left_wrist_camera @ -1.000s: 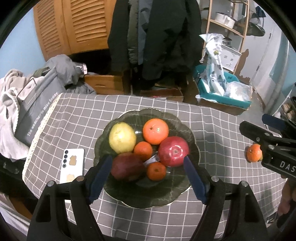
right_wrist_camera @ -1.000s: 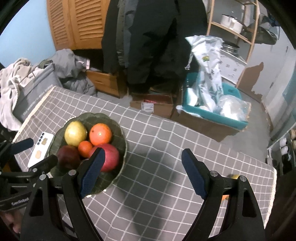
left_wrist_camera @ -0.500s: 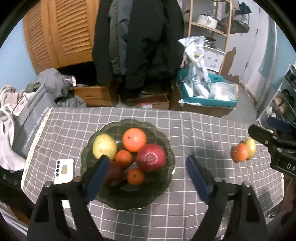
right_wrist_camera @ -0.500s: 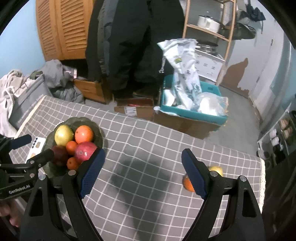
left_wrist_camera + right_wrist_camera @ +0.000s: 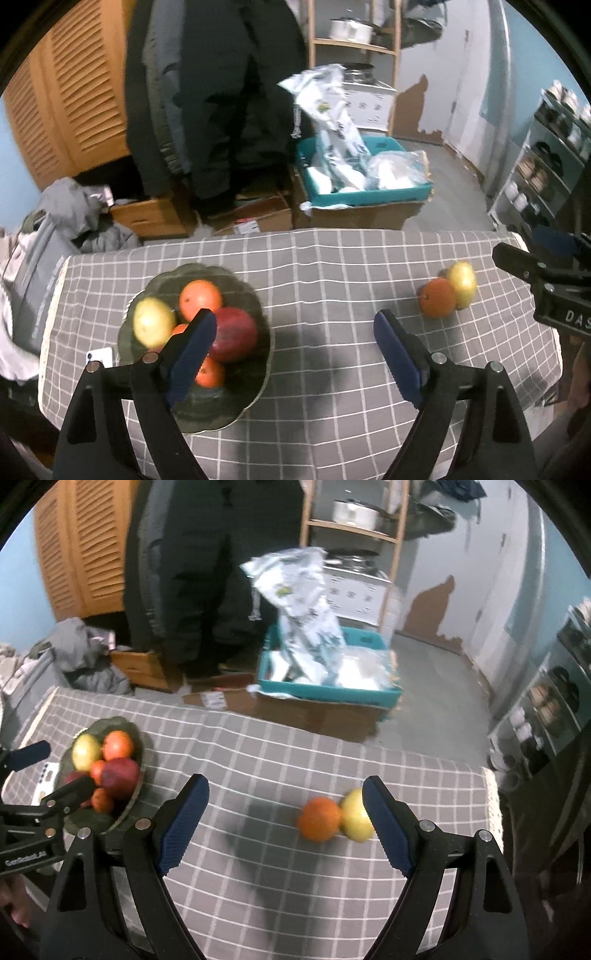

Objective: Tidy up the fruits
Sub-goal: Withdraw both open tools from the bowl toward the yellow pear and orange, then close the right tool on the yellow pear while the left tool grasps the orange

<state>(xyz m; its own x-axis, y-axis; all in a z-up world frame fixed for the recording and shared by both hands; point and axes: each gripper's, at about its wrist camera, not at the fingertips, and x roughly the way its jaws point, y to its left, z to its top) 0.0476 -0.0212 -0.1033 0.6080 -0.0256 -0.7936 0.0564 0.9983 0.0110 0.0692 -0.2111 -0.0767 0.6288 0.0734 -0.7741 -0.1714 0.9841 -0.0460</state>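
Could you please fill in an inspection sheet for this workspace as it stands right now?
Surface: table under a grey checked cloth, white trim at its ends.
Job's things: dark bowl holding a yellow fruit, oranges and red fruit; a loose orange and yellow fruit side by side on the cloth, apart from the bowl.
Clutter: white phone beside the bowl.
Grippers: left gripper open, nothing between its fingers; right gripper open above the loose pair, not gripping.
Cables: nothing seen.
Surroundings: hanging dark coats, louvred wooden doors, teal crate of bags on a cardboard box, wooden shelf, piled clothes.
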